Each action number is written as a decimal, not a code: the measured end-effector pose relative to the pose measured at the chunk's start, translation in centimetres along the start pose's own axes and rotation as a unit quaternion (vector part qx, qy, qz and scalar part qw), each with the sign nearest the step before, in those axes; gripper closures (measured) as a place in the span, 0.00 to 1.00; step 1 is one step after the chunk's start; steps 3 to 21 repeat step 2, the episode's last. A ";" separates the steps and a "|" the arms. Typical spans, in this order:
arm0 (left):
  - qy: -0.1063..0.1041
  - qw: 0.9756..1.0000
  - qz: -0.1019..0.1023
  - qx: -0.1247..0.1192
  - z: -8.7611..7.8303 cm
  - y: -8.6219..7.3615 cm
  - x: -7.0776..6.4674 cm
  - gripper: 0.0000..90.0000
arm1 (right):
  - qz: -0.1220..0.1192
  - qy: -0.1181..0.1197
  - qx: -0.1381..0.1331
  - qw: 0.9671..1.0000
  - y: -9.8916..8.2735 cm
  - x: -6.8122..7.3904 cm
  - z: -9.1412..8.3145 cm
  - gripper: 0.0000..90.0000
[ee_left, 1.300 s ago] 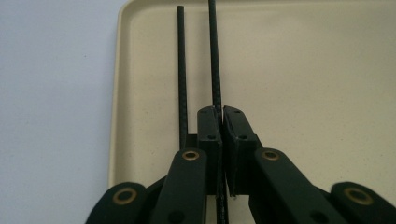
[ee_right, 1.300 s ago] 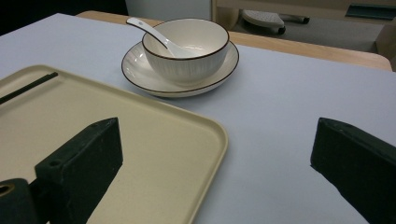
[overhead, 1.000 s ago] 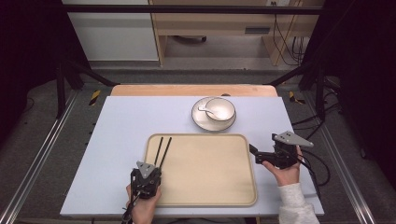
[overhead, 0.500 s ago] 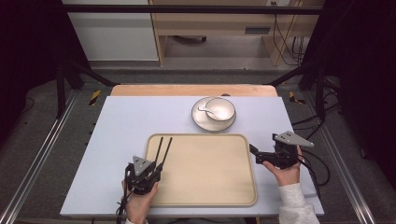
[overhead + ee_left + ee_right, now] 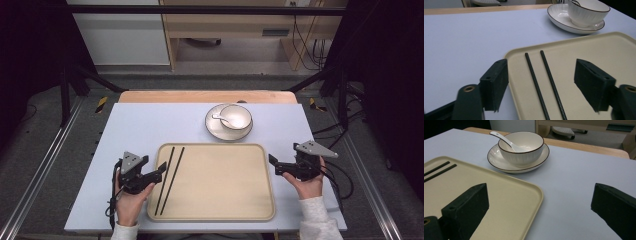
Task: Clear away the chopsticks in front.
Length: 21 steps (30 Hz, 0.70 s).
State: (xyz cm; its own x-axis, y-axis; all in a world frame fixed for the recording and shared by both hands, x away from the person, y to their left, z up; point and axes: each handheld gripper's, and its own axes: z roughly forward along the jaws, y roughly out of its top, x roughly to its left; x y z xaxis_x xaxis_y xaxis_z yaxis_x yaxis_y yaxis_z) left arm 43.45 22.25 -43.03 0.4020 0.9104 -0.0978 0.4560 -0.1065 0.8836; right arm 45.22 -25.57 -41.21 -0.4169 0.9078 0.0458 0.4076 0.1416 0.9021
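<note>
Two black chopsticks (image 5: 170, 179) lie side by side, nearly parallel, along the left part of a cream tray (image 5: 235, 210) that rests on the pale blue worktop (image 5: 150, 120). In the left gripper view the chopsticks (image 5: 544, 85) run up the frame between the two jaws, with clear gaps on either side; neither pad touches them. The left gripper (image 5: 159, 171) hovers at the tray's left edge, its jaws spread wide after having just been opening, with nothing pinched between them.

The high view gives the overall layout: the tray sits in the near middle of the worktop, the left hand (image 5: 129, 202) at its left side and the right hand (image 5: 306, 184) at its right side. The right gripper (image 5: 274, 164) points toward the tray's right rim, just beside it, jaws spread and empty; the right gripper view confirms this, showing bare tray (image 5: 519, 202) and worktop between the jaws.

Beyond the tray's far edge stands a white bowl (image 5: 236, 117) on a white plate (image 5: 216, 129). The right gripper view shows what the high view leaves small: a white spoon (image 5: 504, 140) lying in the bowl with its handle leaning over the rim, and dark trim on the bowl and plate rims. Nothing lies between either gripper and the chopsticks.
</note>
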 end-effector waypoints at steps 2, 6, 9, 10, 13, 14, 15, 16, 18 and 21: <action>-0.001 1.000 -0.002 -0.001 0.1 0.2 0.2 0.24 | -0.001 0.001 0.000 1.000 0.0 0.0 0.0 0.02; -0.001 1.000 -0.002 -0.001 0.1 0.2 0.2 0.24 | -0.001 0.001 0.000 1.000 0.0 0.0 0.0 0.02; -0.001 1.000 -0.002 -0.001 0.1 0.2 0.2 0.24 | -0.001 0.001 0.000 1.000 0.0 0.0 0.0 0.02; -0.001 1.000 -0.002 -0.001 0.1 0.2 0.2 0.24 | -0.001 0.001 0.000 1.000 0.0 0.0 0.0 0.02; -0.001 1.000 -0.002 -0.001 0.1 0.2 0.2 0.24 | -0.001 0.001 0.000 1.000 0.0 0.0 0.0 0.02; -0.001 1.000 -0.002 -0.001 0.1 0.2 0.2 0.24 | -0.001 0.001 0.000 1.000 0.0 0.0 0.0 0.02; -0.001 1.000 -0.002 -0.001 0.1 0.2 0.2 0.24 | -0.001 0.001 0.000 1.000 0.0 0.0 0.0 0.02; -0.001 1.000 -0.002 -0.001 0.1 0.2 0.2 0.24 | -0.001 0.001 0.000 1.000 0.0 0.0 0.0 0.02; -0.001 1.000 -0.002 -0.001 0.1 0.2 0.2 0.24 | -0.001 0.001 0.000 1.000 0.0 0.0 0.0 0.02; -0.001 1.000 -0.002 -0.001 0.1 0.2 0.2 0.24 | -0.001 0.001 0.000 1.000 0.0 0.0 0.0 0.02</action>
